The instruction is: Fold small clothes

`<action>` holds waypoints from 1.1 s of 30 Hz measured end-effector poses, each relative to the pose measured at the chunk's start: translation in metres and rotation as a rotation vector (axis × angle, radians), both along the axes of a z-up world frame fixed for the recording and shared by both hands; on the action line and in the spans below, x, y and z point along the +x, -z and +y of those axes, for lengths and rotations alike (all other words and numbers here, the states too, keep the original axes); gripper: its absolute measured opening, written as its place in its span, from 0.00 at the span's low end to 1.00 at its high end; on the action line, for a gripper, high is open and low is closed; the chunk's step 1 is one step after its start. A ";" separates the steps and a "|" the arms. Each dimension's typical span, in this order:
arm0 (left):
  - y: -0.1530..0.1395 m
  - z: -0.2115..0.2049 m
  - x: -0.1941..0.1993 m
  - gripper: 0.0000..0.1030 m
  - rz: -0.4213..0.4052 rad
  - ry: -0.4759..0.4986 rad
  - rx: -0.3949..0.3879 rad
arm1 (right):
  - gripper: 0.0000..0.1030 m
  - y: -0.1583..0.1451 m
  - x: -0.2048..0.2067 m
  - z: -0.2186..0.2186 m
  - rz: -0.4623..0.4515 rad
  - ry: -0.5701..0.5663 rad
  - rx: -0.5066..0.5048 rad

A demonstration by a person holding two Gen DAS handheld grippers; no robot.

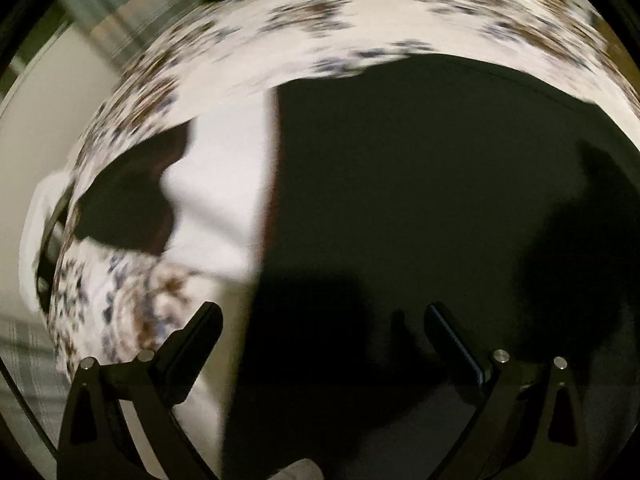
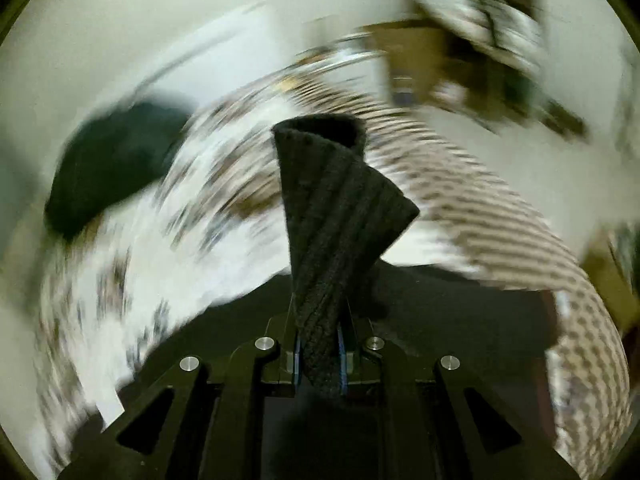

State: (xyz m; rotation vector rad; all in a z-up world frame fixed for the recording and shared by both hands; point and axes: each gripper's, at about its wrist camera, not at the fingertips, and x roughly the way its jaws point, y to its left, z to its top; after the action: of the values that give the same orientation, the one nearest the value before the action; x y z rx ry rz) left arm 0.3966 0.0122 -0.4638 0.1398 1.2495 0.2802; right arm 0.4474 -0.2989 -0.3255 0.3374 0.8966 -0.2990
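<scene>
Where it sits: black knit garment (image 2: 340, 216) twisted upward between the right gripper (image 2: 319, 354) fingers, clamped.
Left gripper (image 1: 322, 324): fingers spread apart over dark cloth (image 1: 420, 184).
Beneath: blurred patterned white bedspread (image 1: 360, 28).
Far left: another dark bundle (image 2: 116, 164).

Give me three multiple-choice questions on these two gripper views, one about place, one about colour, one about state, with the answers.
1. Where is the ribbed black garment?
A. Between the right hand-held gripper fingers
B. Flat on the bedspread
C. In the left one

2. What colour is the large cloth in front of the left hand-held gripper?
A. Red
B. Black
C. Yellow

3. How do the left jaws stand?
A. Shut on cloth
B. Shut on nothing
C. Open, holding nothing

Answers: 1 A, the garment rises from the closed pads. 2 B, it lies dark on the patterned spread. 3 C, the fingers are spread wide apart.
</scene>
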 end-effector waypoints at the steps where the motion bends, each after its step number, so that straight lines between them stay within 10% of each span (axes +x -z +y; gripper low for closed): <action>1: 0.000 0.015 -0.002 1.00 0.003 -0.029 -0.001 | 0.13 0.014 0.019 0.042 0.030 -0.069 -0.036; 5: 0.002 0.062 -0.018 1.00 0.024 -0.136 -0.015 | 0.13 0.084 0.062 0.190 0.155 -0.306 -0.162; 11: 0.008 0.113 -0.033 1.00 0.047 -0.251 -0.024 | 0.14 0.145 0.048 0.274 0.267 -0.406 -0.252; 19: -0.007 0.111 -0.010 1.00 0.013 -0.286 -0.163 | 0.71 0.080 -0.008 0.165 0.217 -0.371 0.273; 27: -0.014 0.044 0.074 1.00 -0.020 -0.281 -0.423 | 0.75 0.090 -0.051 0.041 0.304 -0.097 0.101; 33: 0.018 0.001 0.125 0.91 0.030 -0.277 -0.459 | 0.75 0.112 -0.061 -0.001 0.348 -0.028 0.067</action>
State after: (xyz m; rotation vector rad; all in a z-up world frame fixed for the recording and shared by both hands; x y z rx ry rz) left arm 0.5211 0.0130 -0.4816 -0.4269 1.3327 0.2230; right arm 0.3860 -0.2997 -0.4372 0.3402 1.2548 -0.3072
